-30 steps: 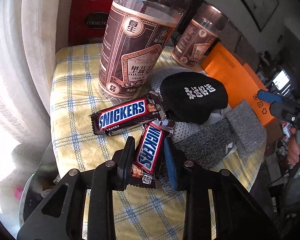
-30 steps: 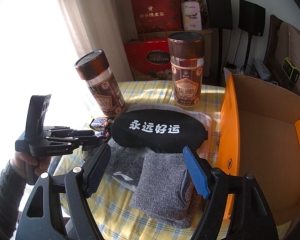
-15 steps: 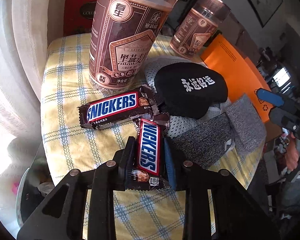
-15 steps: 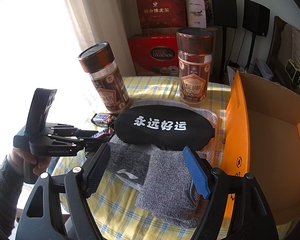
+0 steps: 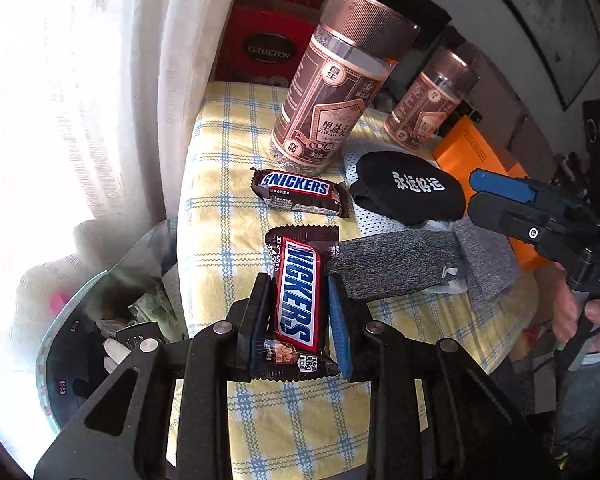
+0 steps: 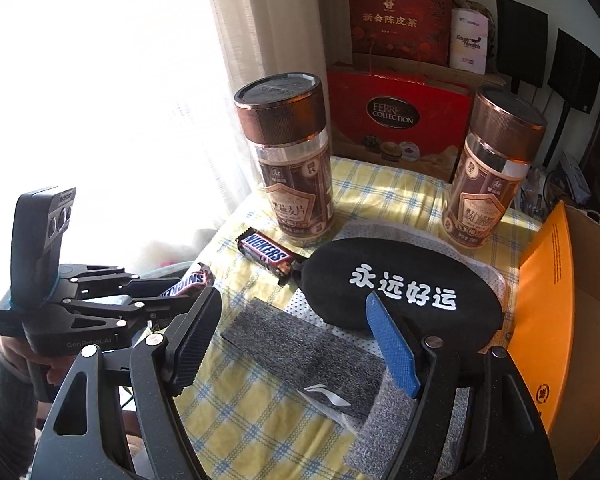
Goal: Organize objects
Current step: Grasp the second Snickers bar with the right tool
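My left gripper (image 5: pixel 298 280) is shut on a Snickers bar (image 5: pixel 300 320), held clear above the yellow checked cloth (image 5: pixel 228 160). A second Snickers bar (image 5: pixel 298 192) lies flat in front of the nearer brown jar (image 5: pixel 332 104). My right gripper (image 6: pixel 292 300) hovers over the folded grey socks (image 6: pixel 300 352); its jaws are closing, with the socks below and between them and the pads not touching. The black eye mask (image 6: pixel 400 288) with white lettering lies just beyond. The left gripper (image 6: pixel 172 296) with its bar (image 6: pixel 188 282) shows at the left in the right wrist view.
Two brown-lidded jars (image 6: pixel 292 168) (image 6: pixel 492 176) stand at the back of the table. An open orange cardboard box (image 6: pixel 548 280) stands at its right edge. Red gift boxes (image 6: pixel 396 120) sit behind. A bin (image 5: pixel 100 320) stands below the table's left side, by the curtain.
The left gripper has lifted its Snickers bar off the other one and drawn back from the jar. The right gripper has shifted left, from over the folded end to the long grey sock.
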Demonstrator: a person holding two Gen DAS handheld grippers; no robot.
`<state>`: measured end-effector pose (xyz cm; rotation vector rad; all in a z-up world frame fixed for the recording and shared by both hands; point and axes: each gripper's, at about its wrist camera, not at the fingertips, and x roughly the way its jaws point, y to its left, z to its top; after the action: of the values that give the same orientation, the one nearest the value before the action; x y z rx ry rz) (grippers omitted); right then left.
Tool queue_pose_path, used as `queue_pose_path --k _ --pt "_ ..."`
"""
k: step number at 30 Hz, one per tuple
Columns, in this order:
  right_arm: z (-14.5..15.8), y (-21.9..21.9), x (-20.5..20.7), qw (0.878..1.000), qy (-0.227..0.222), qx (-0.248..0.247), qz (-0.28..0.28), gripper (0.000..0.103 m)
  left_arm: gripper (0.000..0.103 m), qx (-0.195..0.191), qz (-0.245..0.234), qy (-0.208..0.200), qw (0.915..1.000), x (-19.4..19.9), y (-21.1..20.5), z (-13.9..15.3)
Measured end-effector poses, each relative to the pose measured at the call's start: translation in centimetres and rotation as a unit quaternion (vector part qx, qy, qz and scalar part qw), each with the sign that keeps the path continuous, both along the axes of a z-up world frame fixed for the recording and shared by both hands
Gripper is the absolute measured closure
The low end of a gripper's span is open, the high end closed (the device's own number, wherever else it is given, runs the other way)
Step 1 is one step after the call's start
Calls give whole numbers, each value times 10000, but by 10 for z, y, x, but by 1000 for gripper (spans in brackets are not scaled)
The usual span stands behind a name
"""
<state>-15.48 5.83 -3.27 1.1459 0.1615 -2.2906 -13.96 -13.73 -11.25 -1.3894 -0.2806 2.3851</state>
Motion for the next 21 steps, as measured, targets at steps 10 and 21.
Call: queue_pose_path --k 10,21 --pt "-50 -63 -39 9969 -231 390 639 60 77 -148 787 129 9967 19 -17 0" --pt "-72 -78 -57 9937 -256 629 895 60 77 62 827 124 9965 25 -18 -5"
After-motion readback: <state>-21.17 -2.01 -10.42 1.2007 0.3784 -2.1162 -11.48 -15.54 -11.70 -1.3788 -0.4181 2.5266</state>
